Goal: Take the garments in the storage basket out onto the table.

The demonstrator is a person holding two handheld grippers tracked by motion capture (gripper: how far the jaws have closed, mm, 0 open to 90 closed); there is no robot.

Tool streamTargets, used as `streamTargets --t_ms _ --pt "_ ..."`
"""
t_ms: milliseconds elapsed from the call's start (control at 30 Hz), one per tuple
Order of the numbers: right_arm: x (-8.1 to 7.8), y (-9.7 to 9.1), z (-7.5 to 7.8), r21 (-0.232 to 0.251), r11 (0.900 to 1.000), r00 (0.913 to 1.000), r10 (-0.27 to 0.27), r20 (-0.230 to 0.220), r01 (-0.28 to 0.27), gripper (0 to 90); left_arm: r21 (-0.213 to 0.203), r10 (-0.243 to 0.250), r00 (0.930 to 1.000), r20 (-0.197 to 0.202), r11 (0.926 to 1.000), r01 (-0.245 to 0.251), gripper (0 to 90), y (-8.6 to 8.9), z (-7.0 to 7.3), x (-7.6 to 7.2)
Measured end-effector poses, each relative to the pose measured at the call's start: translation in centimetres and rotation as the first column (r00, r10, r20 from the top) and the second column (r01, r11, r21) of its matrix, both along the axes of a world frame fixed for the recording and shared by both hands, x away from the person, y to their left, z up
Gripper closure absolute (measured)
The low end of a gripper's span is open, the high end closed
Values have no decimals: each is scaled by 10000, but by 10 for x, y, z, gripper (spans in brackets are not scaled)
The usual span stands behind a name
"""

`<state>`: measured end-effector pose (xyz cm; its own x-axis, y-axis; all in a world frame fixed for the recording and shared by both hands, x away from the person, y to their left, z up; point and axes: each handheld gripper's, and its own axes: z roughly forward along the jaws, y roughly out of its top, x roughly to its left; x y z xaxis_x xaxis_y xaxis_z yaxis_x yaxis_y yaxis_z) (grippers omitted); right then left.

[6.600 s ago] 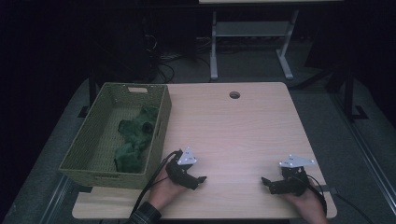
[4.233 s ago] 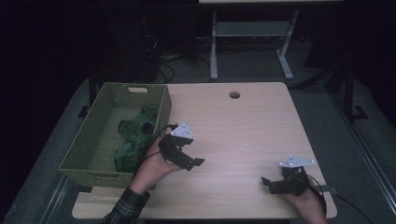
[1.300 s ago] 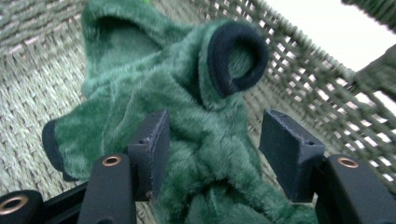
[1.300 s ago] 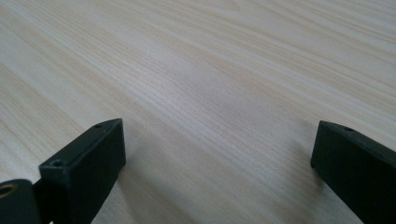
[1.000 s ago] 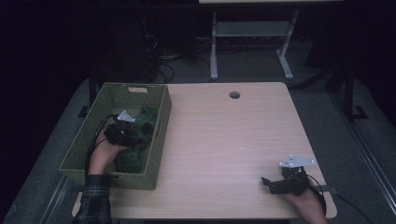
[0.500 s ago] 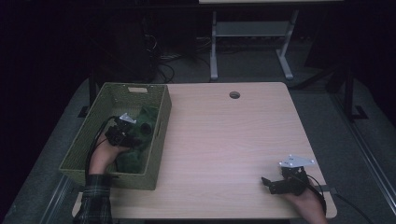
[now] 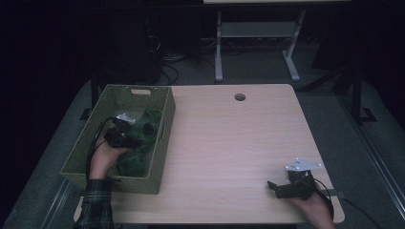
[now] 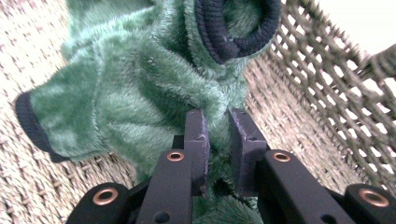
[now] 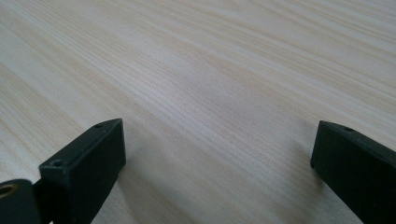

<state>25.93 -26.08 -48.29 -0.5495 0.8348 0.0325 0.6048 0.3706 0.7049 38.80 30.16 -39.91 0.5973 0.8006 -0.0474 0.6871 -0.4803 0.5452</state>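
Green fleece garment [image 8: 140,88] – in basket [image 7: 157,143] | left hand-held gripper [image 8: 218,135] – jaws just closed, pinching its fold

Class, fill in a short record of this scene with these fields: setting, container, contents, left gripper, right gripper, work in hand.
setting: wooden table, dark room
container: woven green basket at the table's left edge
contents: green fleece garment with dark cuffs
left gripper: inside the basket, jaws just been closing, pinching a fold of the garment
right gripper: resting on the table at near right, jaws wide apart, nothing between them
work in hand: gripping the garment in the basket
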Motion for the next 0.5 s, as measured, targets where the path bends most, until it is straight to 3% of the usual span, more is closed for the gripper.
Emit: streamTargets --t_ms 200,333,500 --pt "0 0 0 -1 10000 10000 0 1 0 28 -354 49 9987 501 9994 -31 783 3 9 -5" --pt "0 0 0 -2 10000 10000 0 1 0 28 -924 123 9941 1075 9957 -23 783 6 21 -10" --pt "0 0 0 -1 10000 10000 1 0 -1 28 -1509 110 9904 1377 9885 100 783 10 29 -15"
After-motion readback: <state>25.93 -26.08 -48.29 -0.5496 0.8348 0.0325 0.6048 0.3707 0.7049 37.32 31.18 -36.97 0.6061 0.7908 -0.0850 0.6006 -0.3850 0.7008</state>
